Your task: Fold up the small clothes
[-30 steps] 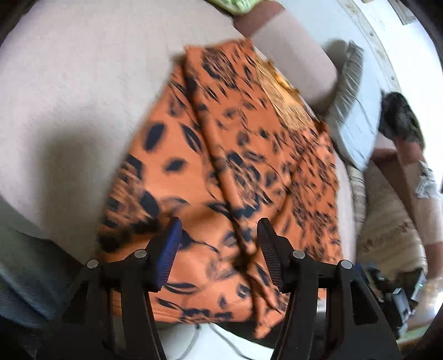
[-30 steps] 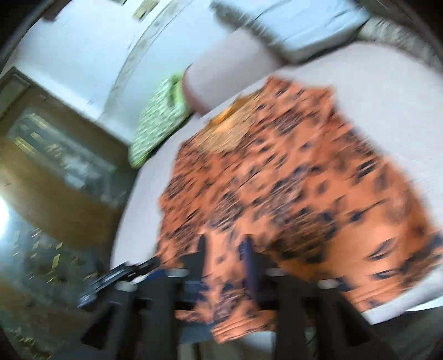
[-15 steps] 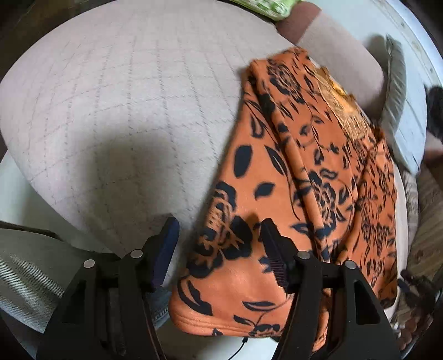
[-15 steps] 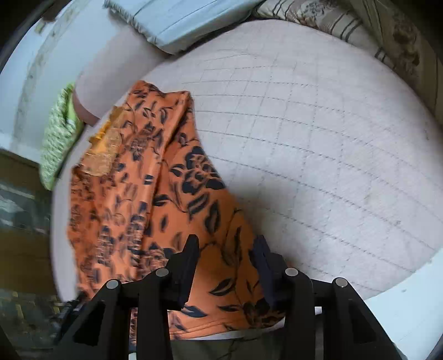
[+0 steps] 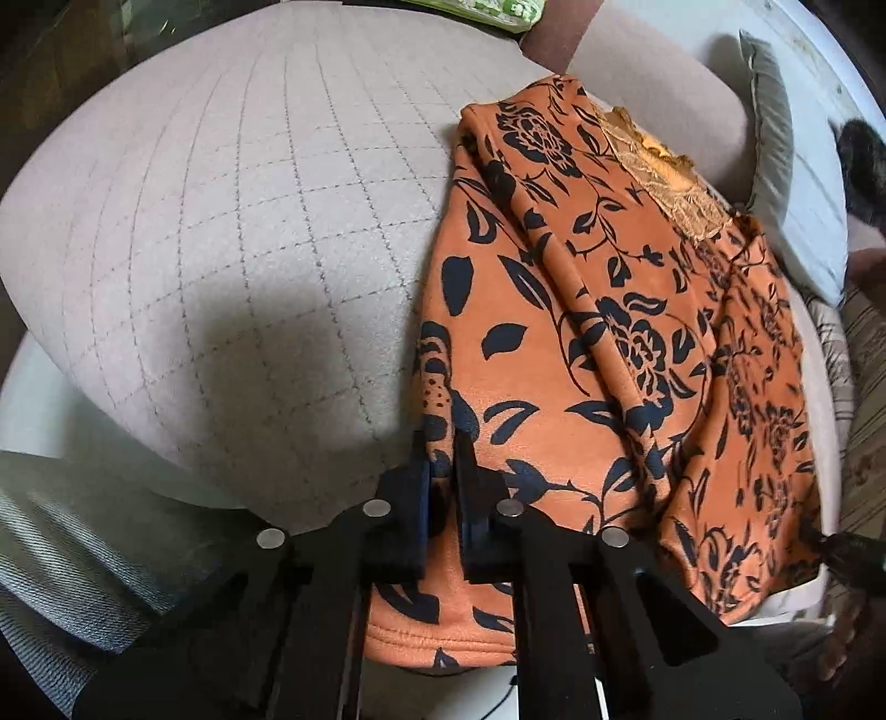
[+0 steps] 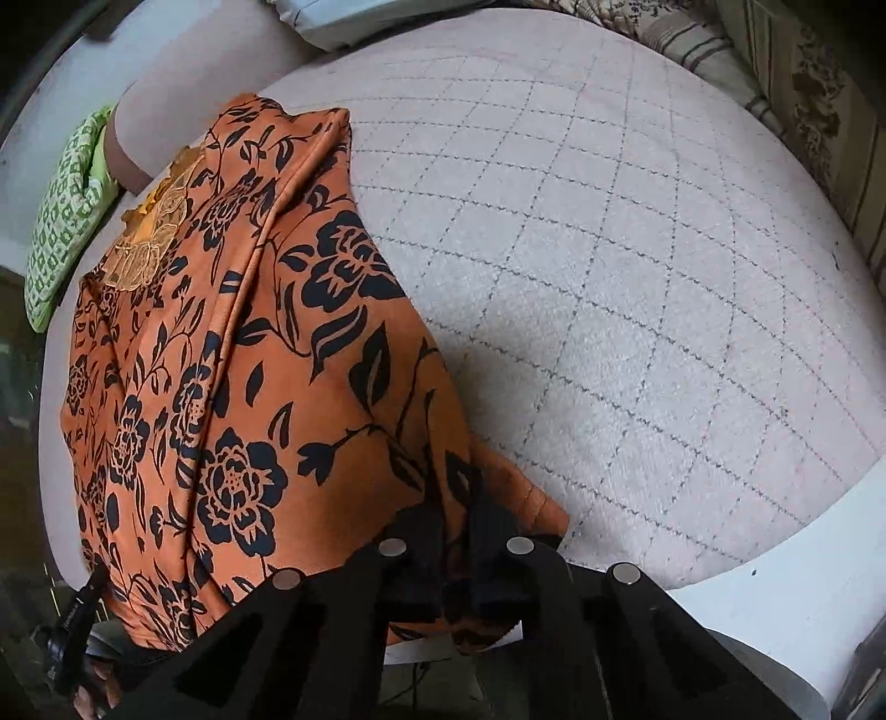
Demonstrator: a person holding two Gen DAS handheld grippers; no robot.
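An orange garment with a black flower print (image 5: 609, 332) lies folded lengthwise on a pale quilted cushion (image 5: 249, 221). A gold lace patch sits at its far end (image 5: 659, 171). My left gripper (image 5: 441, 459) is shut on the garment's near left edge, close to the hem. In the right wrist view the same garment (image 6: 232, 360) lies left of centre. My right gripper (image 6: 455, 498) is shut on its near right corner, where the hem bunches between the fingers.
A green patterned cloth (image 6: 66, 205) lies past the cushion's far left end. A grey-blue pillow (image 5: 797, 166) and a striped cover (image 6: 692, 44) lie at the far right. The white front edge (image 6: 775, 626) of the surface runs below the cushion.
Both grippers were open half a second ago and have shut on the garment's near edge. The left one moved right onto the left edge; the right one closed on the right corner.
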